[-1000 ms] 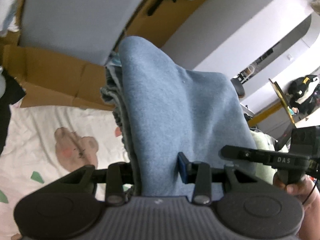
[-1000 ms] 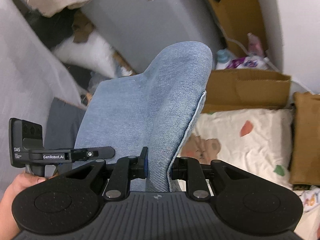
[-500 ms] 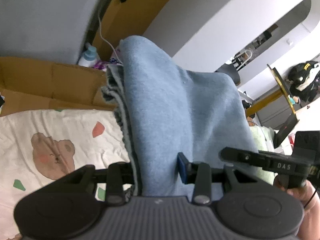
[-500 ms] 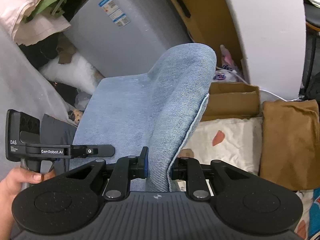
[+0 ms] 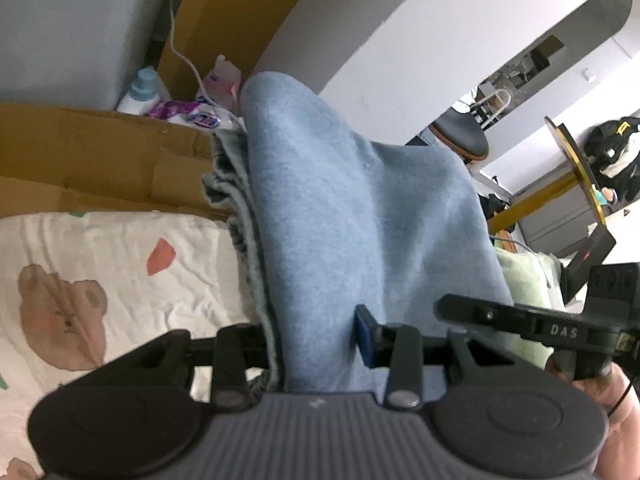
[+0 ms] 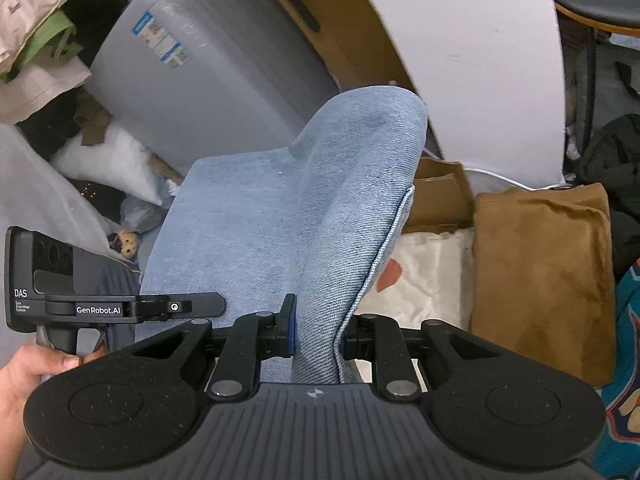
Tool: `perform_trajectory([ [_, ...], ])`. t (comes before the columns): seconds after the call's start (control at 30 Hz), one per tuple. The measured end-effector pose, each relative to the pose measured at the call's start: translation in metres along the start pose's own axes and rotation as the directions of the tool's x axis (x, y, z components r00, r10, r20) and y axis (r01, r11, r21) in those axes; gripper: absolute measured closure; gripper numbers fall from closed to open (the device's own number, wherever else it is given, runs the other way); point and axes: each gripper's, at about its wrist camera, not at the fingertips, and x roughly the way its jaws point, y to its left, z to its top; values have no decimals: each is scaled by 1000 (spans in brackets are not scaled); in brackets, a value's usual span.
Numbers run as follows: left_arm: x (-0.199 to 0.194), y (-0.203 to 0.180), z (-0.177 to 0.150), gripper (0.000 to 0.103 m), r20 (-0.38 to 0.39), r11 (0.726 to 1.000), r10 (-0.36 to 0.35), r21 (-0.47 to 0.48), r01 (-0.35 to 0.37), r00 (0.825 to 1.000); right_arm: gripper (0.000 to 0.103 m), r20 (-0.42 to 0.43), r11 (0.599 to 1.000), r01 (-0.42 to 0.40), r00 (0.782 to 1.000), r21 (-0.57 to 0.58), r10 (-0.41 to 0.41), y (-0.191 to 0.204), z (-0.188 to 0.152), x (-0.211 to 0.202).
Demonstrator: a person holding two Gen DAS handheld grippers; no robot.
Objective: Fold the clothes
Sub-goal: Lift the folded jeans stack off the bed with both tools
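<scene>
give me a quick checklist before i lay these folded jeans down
1. Left gripper clamped on the folded jeans: ok.
2. Right gripper clamped on the jeans' other end: ok.
3. Layers stacked together at the left grip: ok, edges bunched but all between the pads.
4. Bear-print sheet showing bare below the left side: ok.
5. Brown folded garment lies apart from the jeans: ok, but close on the right side.
6. Whether the jeans' hanging underside is flat: cannot tell, hidden.
</scene>
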Motion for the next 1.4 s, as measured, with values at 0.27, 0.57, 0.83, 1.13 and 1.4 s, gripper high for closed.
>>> perform_trajectory([
  [0.27, 57, -20, 7, 63, -1, 1000, 1, 30, -1, 1000, 84, 3, 1000, 29, 1000, -1, -29, -60, 7, 3],
  [0.57, 118, -21, 10, 63, 39, 999, -32, -7, 32, 999, 84, 34, 999, 44, 999, -30, -43, -123, 25, 22],
  [0.83, 187, -5, 9, 63, 35, 998, -48, -41, 49, 998, 84, 37, 993, 108, 994, -39, -106, -172, 31, 57],
  [1.13, 265, -3, 12, 63, -4, 999, -36, -40, 36, 999, 84, 50, 981, 195, 979, 12, -196, -231, 29, 95],
  [1.4, 306, -13, 16, 63, -47, 999, -36, -42, 34, 998, 84, 39, 964, 265, 963, 33, -267, -264, 32, 104],
])
